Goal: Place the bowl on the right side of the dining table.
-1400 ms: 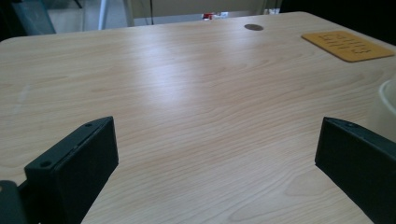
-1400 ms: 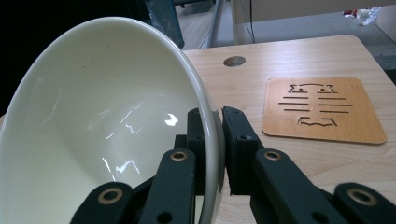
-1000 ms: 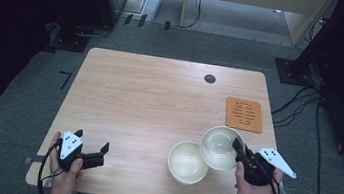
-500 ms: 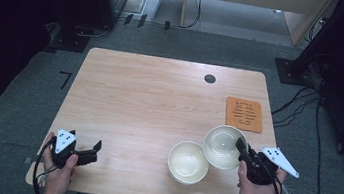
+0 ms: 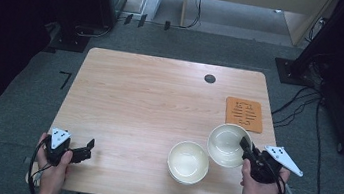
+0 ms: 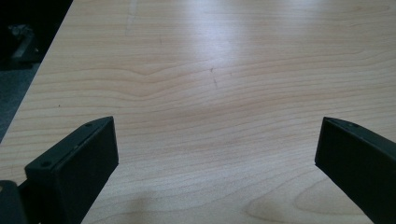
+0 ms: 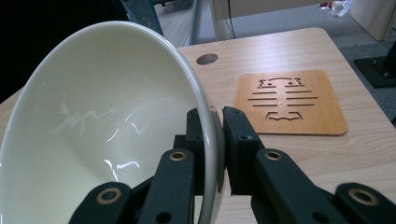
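Right gripper (image 7: 218, 140) pinches the rim of the tilted bowl (image 5: 226, 144), lifted beside the second bowl (image 5: 188, 162) near the coaster (image 5: 244, 114). Thin rim grip: bowl could pivot, slip and hit the other. Left gripper (image 5: 83, 149) spread, idle.

— How's the light over my surface (image 5: 149, 104)?

— Even and soft from overhead in the high view; the floor around it falls off to near black at both sides.

— And along my left gripper (image 6: 217, 154)?

— A pale sheen runs across the wood at the top, with a faint shadow near the bottom. Grain stays sharp.

— My right?

— The bowl (image 7: 107, 126) carries streaky white glare inside. Its near rim is slightly soft; the mat (image 7: 287, 102) behind is crisp.
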A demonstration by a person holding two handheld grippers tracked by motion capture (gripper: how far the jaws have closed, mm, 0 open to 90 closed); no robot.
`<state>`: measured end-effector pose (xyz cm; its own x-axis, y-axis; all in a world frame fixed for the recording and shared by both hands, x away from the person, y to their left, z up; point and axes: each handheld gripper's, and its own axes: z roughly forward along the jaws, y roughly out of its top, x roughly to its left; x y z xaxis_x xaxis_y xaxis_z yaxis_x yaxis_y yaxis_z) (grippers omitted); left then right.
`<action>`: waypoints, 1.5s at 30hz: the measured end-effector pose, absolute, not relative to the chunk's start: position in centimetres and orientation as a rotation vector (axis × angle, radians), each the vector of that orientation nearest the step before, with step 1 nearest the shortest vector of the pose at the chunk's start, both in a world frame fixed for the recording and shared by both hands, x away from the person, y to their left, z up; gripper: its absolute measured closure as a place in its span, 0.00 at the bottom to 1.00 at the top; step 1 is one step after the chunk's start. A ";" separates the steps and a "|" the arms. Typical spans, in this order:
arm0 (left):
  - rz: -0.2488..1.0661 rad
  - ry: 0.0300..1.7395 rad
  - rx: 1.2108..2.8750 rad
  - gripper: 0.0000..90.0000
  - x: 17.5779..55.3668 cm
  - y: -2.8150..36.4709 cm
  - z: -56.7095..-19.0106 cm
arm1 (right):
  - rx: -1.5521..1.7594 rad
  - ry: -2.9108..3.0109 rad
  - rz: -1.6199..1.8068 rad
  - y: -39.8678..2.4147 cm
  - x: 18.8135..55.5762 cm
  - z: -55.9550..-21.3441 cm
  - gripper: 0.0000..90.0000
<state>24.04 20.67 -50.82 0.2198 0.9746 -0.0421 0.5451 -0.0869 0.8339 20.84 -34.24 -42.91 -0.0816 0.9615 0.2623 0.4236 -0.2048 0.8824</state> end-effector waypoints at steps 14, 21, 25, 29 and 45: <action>0.709 1.443 1.768 0.00 24.5 20.4 -51.5 | 1.665 1.488 1.248 -34.8 21.6 -42.9 0.91; 0.686 1.455 1.760 0.00 24.6 20.5 -51.5 | 1.679 1.469 1.248 -35.2 22.2 -42.7 0.91; 0.687 1.460 1.768 0.00 24.7 20.4 -51.5 | 1.689 1.456 1.243 -35.5 22.6 -42.8 0.91; 0.681 1.463 1.771 0.00 24.7 20.5 -51.5 | 1.699 1.446 1.238 -35.7 23.0 -42.8 0.91; 0.675 1.473 1.777 0.00 24.8 20.4 -51.5 | 1.722 1.421 1.203 -36.7 24.9 -42.6 0.91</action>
<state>24.83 20.42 -51.54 0.2095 0.9765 -0.0501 0.5994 -0.0878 0.7956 24.86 -36.71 -42.61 0.0176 0.9632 0.2681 0.4232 -0.2501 0.8708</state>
